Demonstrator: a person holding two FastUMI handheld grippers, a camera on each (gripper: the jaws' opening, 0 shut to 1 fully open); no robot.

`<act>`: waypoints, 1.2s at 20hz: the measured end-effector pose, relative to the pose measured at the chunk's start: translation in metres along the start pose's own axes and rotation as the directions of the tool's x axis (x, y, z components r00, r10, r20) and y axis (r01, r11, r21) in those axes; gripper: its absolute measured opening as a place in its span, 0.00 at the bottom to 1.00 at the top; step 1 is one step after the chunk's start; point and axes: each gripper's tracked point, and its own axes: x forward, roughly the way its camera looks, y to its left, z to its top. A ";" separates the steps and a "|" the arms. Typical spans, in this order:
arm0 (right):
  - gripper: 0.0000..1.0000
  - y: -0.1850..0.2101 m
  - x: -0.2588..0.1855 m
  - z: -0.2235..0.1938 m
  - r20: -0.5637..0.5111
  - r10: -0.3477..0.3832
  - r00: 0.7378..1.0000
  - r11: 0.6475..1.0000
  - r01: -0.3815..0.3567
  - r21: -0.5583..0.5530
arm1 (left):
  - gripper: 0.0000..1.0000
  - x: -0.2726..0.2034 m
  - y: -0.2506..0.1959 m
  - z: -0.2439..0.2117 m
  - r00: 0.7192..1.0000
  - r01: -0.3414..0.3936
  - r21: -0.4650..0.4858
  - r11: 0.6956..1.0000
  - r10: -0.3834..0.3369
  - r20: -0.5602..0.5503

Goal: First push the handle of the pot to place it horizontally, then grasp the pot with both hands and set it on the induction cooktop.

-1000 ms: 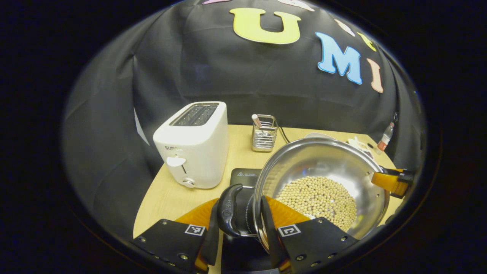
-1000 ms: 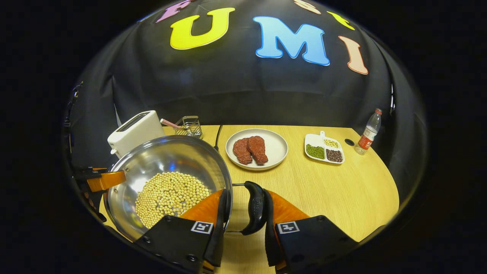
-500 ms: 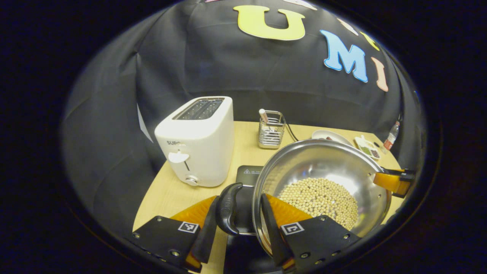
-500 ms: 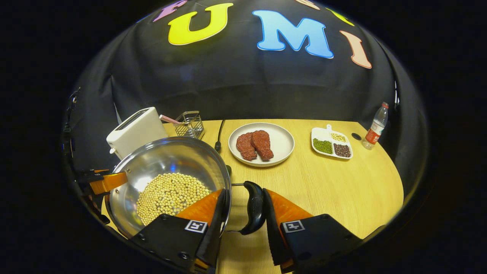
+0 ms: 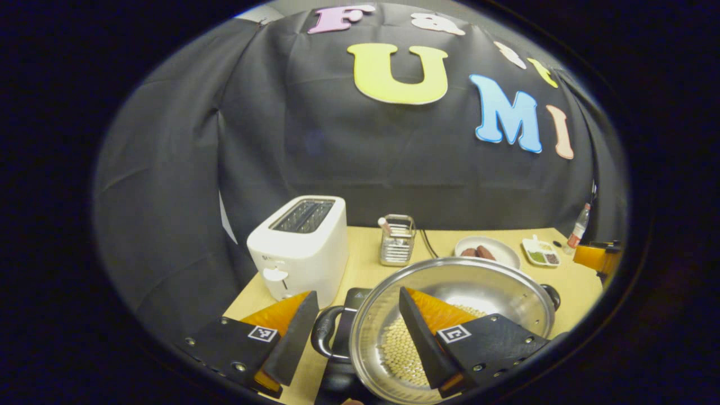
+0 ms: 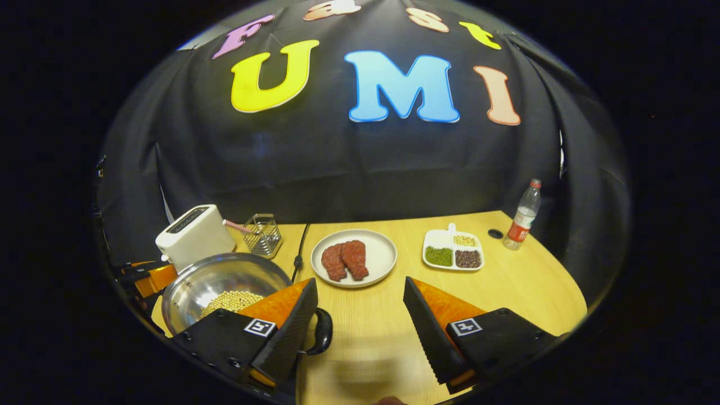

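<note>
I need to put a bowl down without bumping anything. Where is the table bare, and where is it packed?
Bare wood lies in front of the plate of meat and the divided dish, out to the table edge near the bottle. The other end is crowded: pot, toaster and wire rack stand close together.

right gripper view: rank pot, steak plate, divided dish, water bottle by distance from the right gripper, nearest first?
From the right gripper:
1. pot, lower left, its handle beside the left finger.
2. steak plate, ahead, centre.
3. divided dish, ahead, right.
4. water bottle, far right at the table's back edge.
</note>
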 end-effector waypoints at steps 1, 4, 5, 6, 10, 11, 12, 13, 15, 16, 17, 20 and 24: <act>0.96 -0.006 -0.008 0.008 0.033 0.005 0.999 1.000 -0.005 -0.003 | 0.87 -0.009 -0.006 0.009 1.000 -0.003 0.004 1.000 0.003 0.026; 0.96 -0.024 -0.037 0.029 0.121 0.030 0.992 0.999 -0.025 -0.040 | 0.84 -0.047 -0.031 0.038 0.994 -0.010 -0.015 1.000 0.012 0.110; 0.96 -0.032 -0.047 0.035 0.150 0.038 0.988 0.998 -0.029 -0.063 | 0.87 -0.061 -0.042 0.048 0.990 -0.006 -0.029 1.000 0.010 0.143; 0.96 -0.041 -0.058 0.040 0.177 0.042 0.983 0.996 -0.027 -0.086 | 0.87 -0.075 -0.052 0.058 0.984 -0.005 -0.048 0.999 0.013 0.175; 0.94 -0.078 -0.103 0.053 0.255 0.067 0.965 0.992 -0.037 -0.122 | 0.84 -0.124 -0.083 0.078 0.967 -0.023 -0.079 0.997 0.042 0.250; 0.96 -0.087 -0.114 0.055 0.274 0.070 0.959 0.993 -0.039 -0.116 | 0.84 -0.135 -0.092 0.082 0.963 -0.027 -0.070 0.997 0.045 0.265; 0.94 -0.099 -0.130 0.056 0.292 0.072 0.954 0.993 -0.041 -0.112 | 0.84 -0.147 -0.102 0.087 0.957 -0.037 -0.062 0.997 0.053 0.284; 0.94 -0.109 -0.140 0.059 0.312 0.075 0.947 0.993 -0.041 -0.113 | 0.87 -0.159 -0.110 0.091 0.951 -0.046 -0.060 0.997 0.062 0.303; 0.94 -0.129 -0.160 0.061 0.342 0.075 0.937 0.993 -0.037 -0.115 | 0.87 -0.182 -0.132 0.099 0.940 -0.044 -0.064 0.997 0.063 0.335; 0.97 -0.138 -0.170 0.063 0.358 0.077 0.931 0.993 -0.039 -0.112 | 0.84 -0.196 -0.142 0.103 0.934 -0.046 -0.058 0.997 0.063 0.353; 0.96 -0.146 -0.181 0.063 0.369 0.079 0.926 0.994 -0.042 -0.105 | 0.84 -0.209 -0.149 0.107 0.927 -0.053 -0.049 0.997 0.067 0.370; 0.96 -0.172 -0.212 0.064 0.400 0.085 0.912 0.995 -0.061 -0.073 | 0.84 -0.251 -0.177 0.121 0.902 -0.062 -0.014 0.998 0.062 0.428; 0.96 -0.202 -0.253 0.064 0.427 0.059 0.902 0.998 -0.066 0.001 | 0.84 -0.312 -0.215 0.133 0.876 -0.050 0.027 0.998 0.031 0.481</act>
